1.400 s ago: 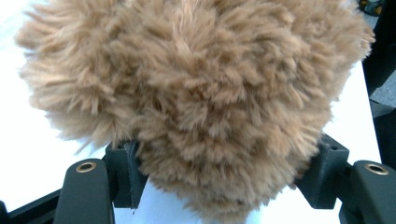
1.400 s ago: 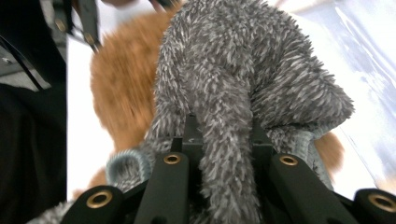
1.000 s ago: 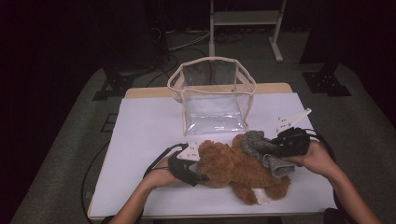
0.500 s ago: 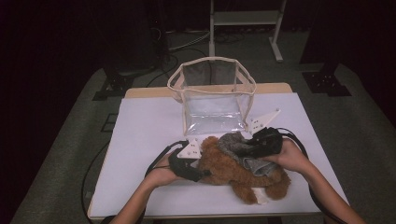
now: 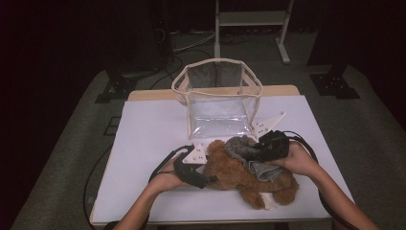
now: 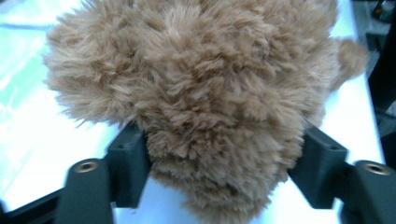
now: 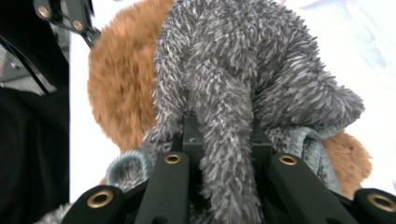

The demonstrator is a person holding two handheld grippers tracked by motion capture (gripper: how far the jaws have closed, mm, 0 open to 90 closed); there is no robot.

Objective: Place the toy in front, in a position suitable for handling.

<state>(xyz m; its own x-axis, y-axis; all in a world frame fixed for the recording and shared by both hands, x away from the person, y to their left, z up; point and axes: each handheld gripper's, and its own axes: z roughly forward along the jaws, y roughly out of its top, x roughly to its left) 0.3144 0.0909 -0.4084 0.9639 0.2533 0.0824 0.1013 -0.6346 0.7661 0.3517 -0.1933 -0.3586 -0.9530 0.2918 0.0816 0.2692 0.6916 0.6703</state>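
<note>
Two grippers are at work on one plush toy. My right gripper (image 7: pixel 224 154) has its black jaws drawn close together on a fold of fuzzy grey knitted garment (image 7: pixel 243 79), the fabric pinched tight between them and spilling up and over the pads. That grey piece drapes across the back of the shaggy brown teddy bear (image 7: pixel 116 79), with a ribbed grey-blue hem showing at both sides of the jaws.

My left gripper (image 6: pixel 224 158) stands with its jaws partly apart, one on each side of the bear's furry brown body (image 6: pixel 201 84); they have just been opening, and the fur bulges between them and brushes both pads, though I cannot tell how firmly they press.

From the high view, the bear (image 5: pixel 239 175) lies on its side on the white table top (image 5: pixel 148 129), near the front edge, with my left gripper (image 5: pixel 207 181) at its left end and my right gripper (image 5: pixel 261 152) on the grey garment (image 5: pixel 242 146) at its upper right. Just behind the bear stands an open clear plastic bag with a cream-coloured rim (image 5: pixel 218 98), upright and near the toy.
</note>
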